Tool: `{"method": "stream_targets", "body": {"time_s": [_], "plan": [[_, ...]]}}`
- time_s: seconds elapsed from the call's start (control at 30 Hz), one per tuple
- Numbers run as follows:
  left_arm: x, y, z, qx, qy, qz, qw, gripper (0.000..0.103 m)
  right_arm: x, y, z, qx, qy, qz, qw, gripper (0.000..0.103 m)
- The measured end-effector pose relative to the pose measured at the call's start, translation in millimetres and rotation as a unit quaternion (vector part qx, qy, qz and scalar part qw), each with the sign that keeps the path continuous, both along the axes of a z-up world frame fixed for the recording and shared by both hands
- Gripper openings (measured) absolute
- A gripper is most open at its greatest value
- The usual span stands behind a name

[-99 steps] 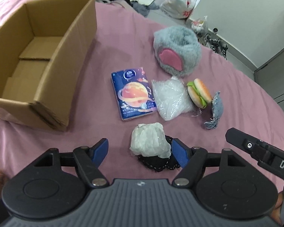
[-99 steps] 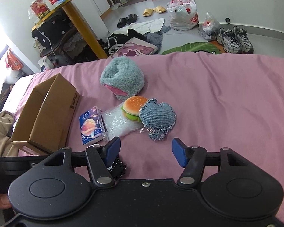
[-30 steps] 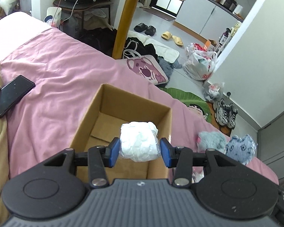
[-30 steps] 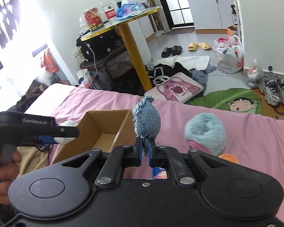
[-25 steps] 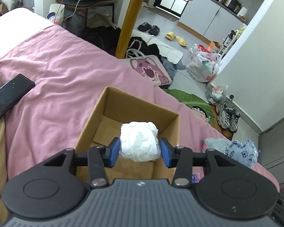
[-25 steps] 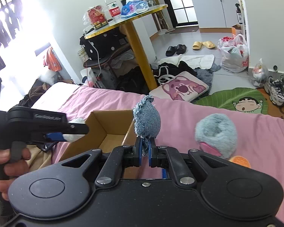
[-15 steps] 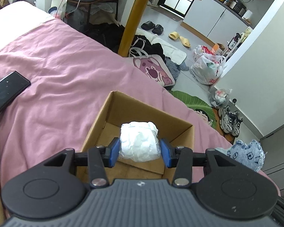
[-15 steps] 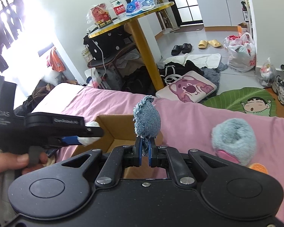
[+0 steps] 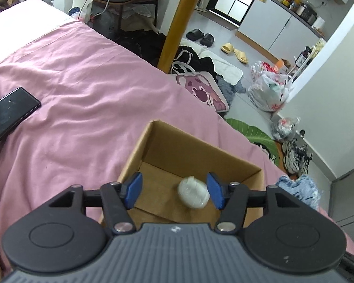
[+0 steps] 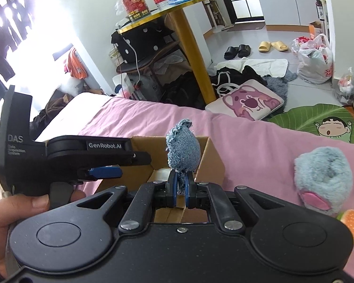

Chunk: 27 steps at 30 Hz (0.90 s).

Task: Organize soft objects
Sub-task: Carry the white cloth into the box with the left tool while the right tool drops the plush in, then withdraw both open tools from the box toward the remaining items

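Observation:
My left gripper (image 9: 174, 192) hangs open above the cardboard box (image 9: 153, 141) on the pink bed. The white wrapped bundle (image 9: 194, 194) is inside the box, below and apart from the blue pads. My right gripper (image 10: 180, 194) is shut on the blue denim pouch (image 10: 183, 152), held upright over the box (image 10: 212, 158). The left gripper (image 10: 106, 171) also appears from the side in the right wrist view, with a hand (image 10: 9, 214) on its grip. The denim pouch (image 9: 297, 187) shows past the box's right side. A grey fluffy toy (image 10: 323, 176) and a burger toy (image 10: 352, 221) lie on the bed at right.
A black phone (image 9: 7, 115) lies on the pink sheet (image 9: 82, 89) at left. Beyond the bed edge stand a yellow table leg (image 9: 177, 21), a bear cushion (image 10: 245, 102), clothes, slippers (image 10: 271, 45), bags and shoes on the floor.
My left gripper has opened and the white bundle has dropped out of it into the box. The right gripper still holds the denim pouch and has moved closer over the box.

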State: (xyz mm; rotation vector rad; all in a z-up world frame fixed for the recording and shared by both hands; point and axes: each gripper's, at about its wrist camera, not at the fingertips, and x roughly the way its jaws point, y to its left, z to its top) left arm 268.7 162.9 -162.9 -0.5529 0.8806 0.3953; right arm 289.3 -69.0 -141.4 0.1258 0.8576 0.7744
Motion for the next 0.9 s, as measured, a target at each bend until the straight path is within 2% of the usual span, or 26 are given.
{"method": "stream_targets", "body": {"time_s": [0.17,0.3,0.37,0.53,0.6,0.83,0.9], "plan": [[-4.9,6.5,0.3,-0.013,-0.001,0.005,0.9999,0.06,2.5,9.9,1.0,0.0,-0.001,0.002,1.0,0.007],[-9.1,8.0,0.2,-0.021,0.0,0.003,0.9998,0.06,3.8,15.2,-0.3,-0.01,0.001,-0.007,1.0,0.017],[-12.4,8.7,1.7,-0.025,-0.003,0.003,0.9997,0.06,2.6,13.0,-0.1,-0.009,0.007,-0.009,1.0,0.018],[-18.9,4.5,9.5,-0.025,-0.005,-0.002,0.9997,0.074,-2.3,1.4,3.5,-0.02,0.016,-0.017,1.0,0.024],[-21.0,-1.5,14.6,-0.014,0.0,-0.004,0.9999,0.08,-4.4,-7.1,7.9,-0.024,0.014,-0.022,0.999,0.029],[-25.5,-16.4,30.1,-0.005,0.011,-0.019,0.9997,0.088,-8.3,-36.4,22.2,-0.037,0.011,-0.032,0.999,0.046],[-28.3,-21.5,35.4,-0.003,0.009,-0.026,0.9996,0.095,-8.8,-44.3,26.3,-0.036,0.01,-0.036,0.999,0.052]]}}
